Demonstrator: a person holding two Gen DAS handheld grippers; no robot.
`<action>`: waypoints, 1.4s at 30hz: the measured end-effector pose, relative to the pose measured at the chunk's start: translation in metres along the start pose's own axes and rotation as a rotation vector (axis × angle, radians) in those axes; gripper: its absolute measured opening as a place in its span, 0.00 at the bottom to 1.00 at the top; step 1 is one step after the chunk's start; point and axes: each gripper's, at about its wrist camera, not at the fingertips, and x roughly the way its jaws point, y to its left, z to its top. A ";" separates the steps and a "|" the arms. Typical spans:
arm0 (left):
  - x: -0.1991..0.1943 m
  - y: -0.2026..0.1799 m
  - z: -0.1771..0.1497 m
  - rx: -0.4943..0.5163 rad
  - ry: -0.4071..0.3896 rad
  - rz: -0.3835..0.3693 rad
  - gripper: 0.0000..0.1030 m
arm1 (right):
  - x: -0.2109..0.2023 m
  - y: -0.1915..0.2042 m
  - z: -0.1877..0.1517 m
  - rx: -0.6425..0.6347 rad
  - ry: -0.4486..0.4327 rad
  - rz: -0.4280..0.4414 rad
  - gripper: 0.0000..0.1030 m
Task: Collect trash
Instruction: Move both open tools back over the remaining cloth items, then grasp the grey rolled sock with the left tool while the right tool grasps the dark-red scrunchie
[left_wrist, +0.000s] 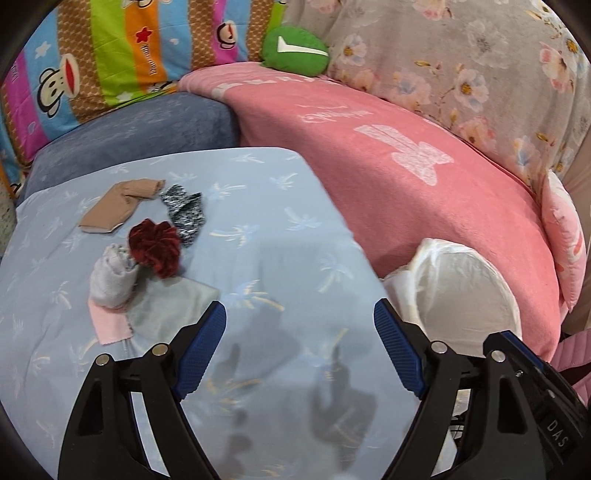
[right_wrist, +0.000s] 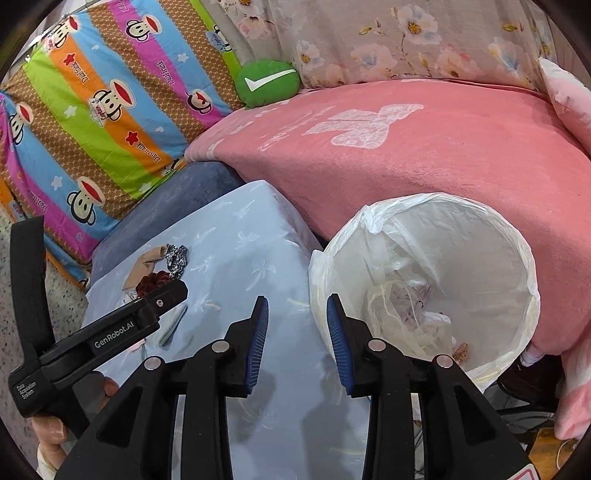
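A white-lined trash bin (right_wrist: 480, 236) stands just beside the pale blue worktop (left_wrist: 258, 229), against a pink blanket (right_wrist: 424, 155). Inside it lies crumpled wrapping, possibly plastic and paper. On the worktop's far left sit a red scrunchie (left_wrist: 157, 247), rolled socks (left_wrist: 110, 277) and small cloths. The left hand-held gripper (left_wrist: 299, 347) gapes wide and empty; the right hand-held gripper (right_wrist: 297, 343) is partly open, holding nothing.

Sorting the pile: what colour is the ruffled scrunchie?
Dark red scrunchie, clearest in the left wrist view.
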 end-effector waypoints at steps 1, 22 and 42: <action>0.000 0.004 0.000 -0.005 0.000 0.006 0.77 | 0.002 0.003 0.000 -0.004 0.004 0.000 0.35; 0.001 0.113 -0.004 -0.146 0.013 0.141 0.85 | 0.052 0.095 -0.007 -0.149 0.076 0.058 0.44; 0.021 0.173 0.010 -0.248 0.065 -0.082 0.29 | 0.131 0.194 -0.002 -0.277 0.160 0.139 0.44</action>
